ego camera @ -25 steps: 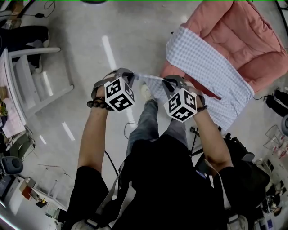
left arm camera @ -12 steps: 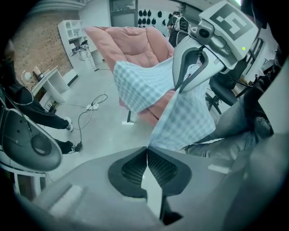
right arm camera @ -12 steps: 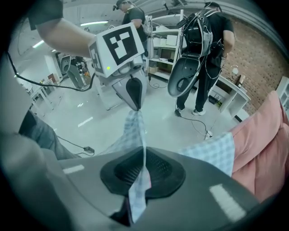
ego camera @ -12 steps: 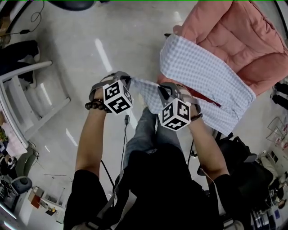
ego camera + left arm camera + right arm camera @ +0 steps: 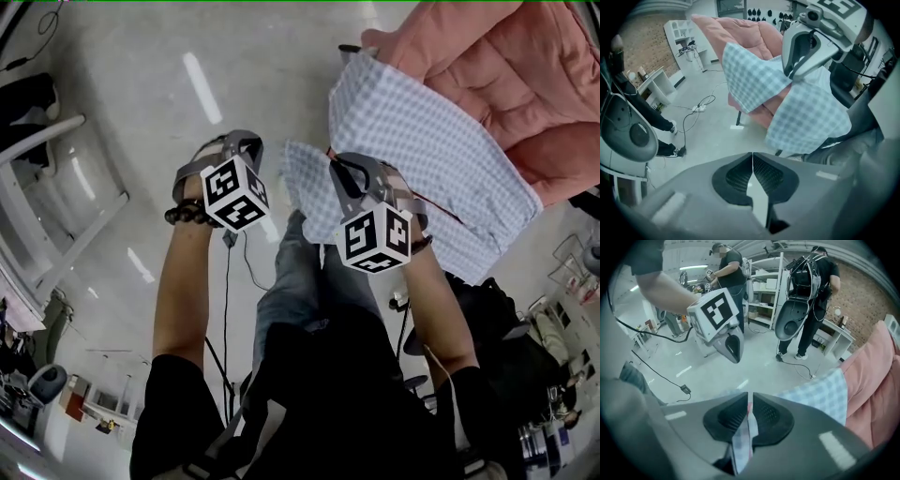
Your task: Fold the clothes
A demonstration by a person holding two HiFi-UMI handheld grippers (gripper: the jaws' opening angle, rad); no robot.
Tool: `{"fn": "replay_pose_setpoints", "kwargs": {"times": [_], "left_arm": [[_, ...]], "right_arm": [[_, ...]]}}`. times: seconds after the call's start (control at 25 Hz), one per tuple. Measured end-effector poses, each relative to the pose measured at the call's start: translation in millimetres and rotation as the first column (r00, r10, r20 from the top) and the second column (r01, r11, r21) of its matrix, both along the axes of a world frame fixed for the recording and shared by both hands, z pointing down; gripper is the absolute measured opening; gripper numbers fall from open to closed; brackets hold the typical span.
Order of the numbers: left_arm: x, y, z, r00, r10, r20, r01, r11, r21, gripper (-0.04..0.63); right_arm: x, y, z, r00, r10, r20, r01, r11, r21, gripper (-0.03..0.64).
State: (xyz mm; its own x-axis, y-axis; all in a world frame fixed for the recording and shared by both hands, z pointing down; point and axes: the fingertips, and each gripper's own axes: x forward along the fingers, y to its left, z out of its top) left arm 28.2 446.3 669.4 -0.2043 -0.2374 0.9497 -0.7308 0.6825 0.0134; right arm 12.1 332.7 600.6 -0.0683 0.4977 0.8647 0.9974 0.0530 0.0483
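Note:
A blue-and-white checked garment lies draped over a pink padded chair. One corner is lifted off the chair by my right gripper. In the right gripper view the checked cloth sits pinched between the pads, and the right gripper has its jaws opening slightly. My left gripper hangs to the left of that corner, a short gap away from it. Its jaws are shut and no cloth leaves their tips. From the left gripper view the garment hangs below the right gripper.
My own jeans legs are under the grippers. White shelving stands at the left. Cables trail on the grey floor. Two people stand by the shelves beyond. A black bag sits at the right.
The cloth edge that ran taut between both grippers now hangs from the right one only. The left gripper has drawn away to the left. The right gripper stays on the corner.

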Motion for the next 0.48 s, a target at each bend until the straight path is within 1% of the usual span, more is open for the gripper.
{"fn": "replay_pose_setpoints", "kwargs": {"times": [0.04,0.16,0.28,0.4,0.48], "left_arm": [[2,1,3,1.000,-0.006,-0.001,0.006,1.000,0.002,0.012],[11,2,11,0.999,-0.036,-0.007,0.037,0.999,0.024,0.012],[26,4,18,0.998,-0.056,-0.017,0.057,0.997,0.049,0.013],[34,-1,14,0.997,-0.078,-0.026,0.080,0.993,0.082,0.012],[31,-6,4,0.994,-0.104,-0.019,0.105,0.989,0.108,0.012]], "right_arm": [[-3,-1,0,1.000,0.011,-0.007,-0.011,1.000,-0.004,0.041],[-8,-2,1,0.999,0.033,-0.004,-0.033,0.999,-0.020,0.044],[-1,3,2,0.999,0.041,0.006,-0.041,0.998,-0.039,0.044],[7,5,-1,0.999,0.049,0.006,-0.049,0.998,-0.049,0.044],[9,2,-6,0.998,0.056,0.007,-0.056,0.997,-0.056,0.044]]}}
